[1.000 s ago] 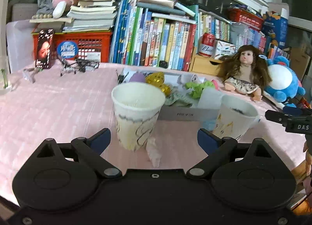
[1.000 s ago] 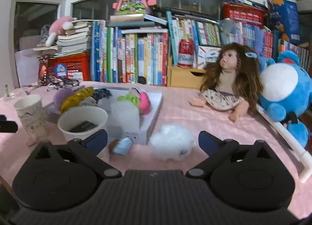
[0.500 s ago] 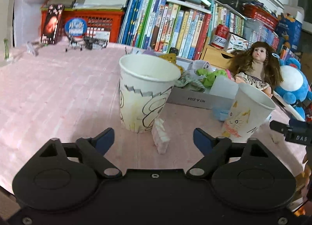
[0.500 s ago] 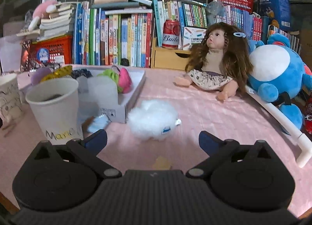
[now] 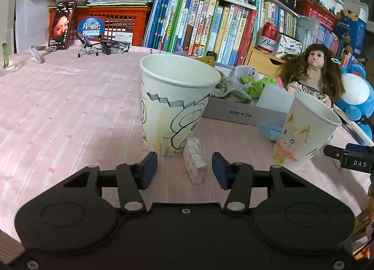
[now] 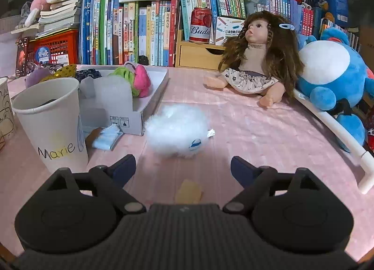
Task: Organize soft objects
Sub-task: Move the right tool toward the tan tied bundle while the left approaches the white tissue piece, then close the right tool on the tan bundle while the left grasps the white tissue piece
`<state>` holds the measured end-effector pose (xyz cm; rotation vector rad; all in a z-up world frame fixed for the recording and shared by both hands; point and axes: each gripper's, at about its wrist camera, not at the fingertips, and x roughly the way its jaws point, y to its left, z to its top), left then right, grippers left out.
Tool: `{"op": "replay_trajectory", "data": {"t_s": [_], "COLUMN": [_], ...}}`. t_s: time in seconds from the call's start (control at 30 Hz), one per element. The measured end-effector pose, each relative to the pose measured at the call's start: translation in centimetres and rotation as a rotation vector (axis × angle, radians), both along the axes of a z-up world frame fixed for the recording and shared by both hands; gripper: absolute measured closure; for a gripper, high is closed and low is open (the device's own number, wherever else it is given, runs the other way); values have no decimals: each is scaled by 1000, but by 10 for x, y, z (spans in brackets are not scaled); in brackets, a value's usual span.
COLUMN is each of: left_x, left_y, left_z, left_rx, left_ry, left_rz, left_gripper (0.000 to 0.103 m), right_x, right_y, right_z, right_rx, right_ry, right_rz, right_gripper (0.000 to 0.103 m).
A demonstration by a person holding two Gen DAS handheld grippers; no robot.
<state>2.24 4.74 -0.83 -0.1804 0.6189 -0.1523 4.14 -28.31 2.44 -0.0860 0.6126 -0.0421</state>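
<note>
A fluffy white plush ball with a small blue mark lies on the pink tabletop, just in front of the right tongs and a little left of their middle. Only the right wrist view shows it. These tongs are wide apart and hold nothing; neither tip touches the ball. Between the tips, closer to the camera, a small yellowish scrap lies on the cloth.

The left wrist view shows another soft piece: a small white folded wad lying on the tabletop, touching the foot of a white paper cup with black scribbles. The left tongs are open to a medium gap, the wad lies between the two blue pads, and I cannot see any contact with it.

To the right of that cup stands a white paper cup with a yellow cat drawing; from the right wrist view the same cup shows the word "Marie". Behind both cups is a flat white cardboard box holding green and pink soft toys. A light blue packet lies beside the box.

Further back sit a brown-haired doll and a blue and white plush toy, and behind them a row of books.
</note>
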Motion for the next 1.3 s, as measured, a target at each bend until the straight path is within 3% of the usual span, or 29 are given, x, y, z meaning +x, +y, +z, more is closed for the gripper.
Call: {"op": "replay_trajectory", "data": {"t_s": [0.43, 0.7, 0.83, 0.9, 1.07, 1.3], "left_x": [1, 0, 1, 2, 3, -8], "left_y": [-4, -8, -11, -11, -13, -16], "left_z": [-1, -1, 0, -1, 0, 12], "left_rx": [15, 20, 29, 35, 43, 56], "left_ry": [-11, -17, -19, -20, -21, -51], "left_rz": [-7, -6, -10, -16, -25, -57], "left_gripper": [63, 75, 81, 84, 90, 90], "right_x": [-8, -25, -24, -23, -19, -21], "right_y": [-7, -8, -6, -6, -3, 1], "right_z": [2, -8, -10, -10, -10, -4], "right_rx": [20, 50, 46, 54, 34, 38], "right_ry": [6, 29, 31, 34, 32, 9], "right_rz": [-2, -16, -20, -24, -47, -31], "right_gripper": [11, 20, 30, 40, 79, 80]}}
